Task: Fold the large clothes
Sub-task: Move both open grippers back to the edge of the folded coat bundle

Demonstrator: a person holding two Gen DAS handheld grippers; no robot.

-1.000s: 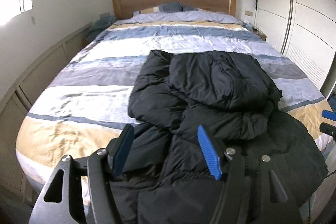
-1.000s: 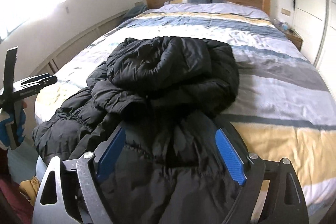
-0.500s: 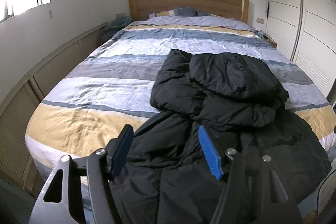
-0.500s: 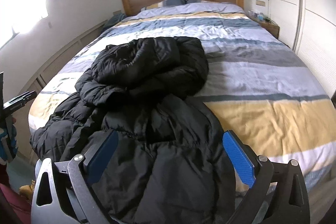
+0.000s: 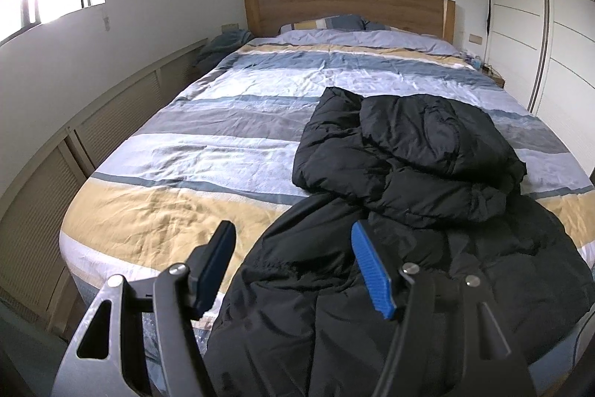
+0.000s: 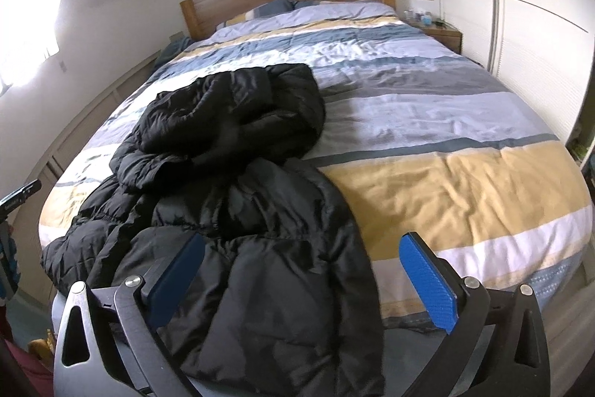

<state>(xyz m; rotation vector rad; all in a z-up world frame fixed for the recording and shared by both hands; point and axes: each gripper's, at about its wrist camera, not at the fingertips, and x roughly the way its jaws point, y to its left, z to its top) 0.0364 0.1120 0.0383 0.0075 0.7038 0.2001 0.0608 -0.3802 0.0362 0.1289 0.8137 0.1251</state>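
Note:
A black puffer jacket [image 5: 409,155] lies crumpled on the striped bed [image 5: 186,155], its upper half bunched up and its lower half draped over the near edge. My left gripper [image 5: 292,229] hovers open over the jacket's near left hem, with nothing pressed between its blue pads. In the right wrist view the jacket [image 6: 241,173] fills the left half of the bed [image 6: 446,136]. My right gripper [image 6: 302,240] hangs over the jacket's near right edge, its jaws opening wide; fabric lies below them, ungripped.
A wooden headboard [image 5: 349,8] and pillows close off the far end. White wardrobe doors [image 6: 539,25] run along the right, with a nightstand [image 6: 442,34] beside them. Low panelled cabinets [image 5: 55,173] line the left wall under a bright window.
The right gripper's jaws have spread wider and it has shifted right along the bed's near edge. The left gripper has moved left, so the jacket sits further right in its view.

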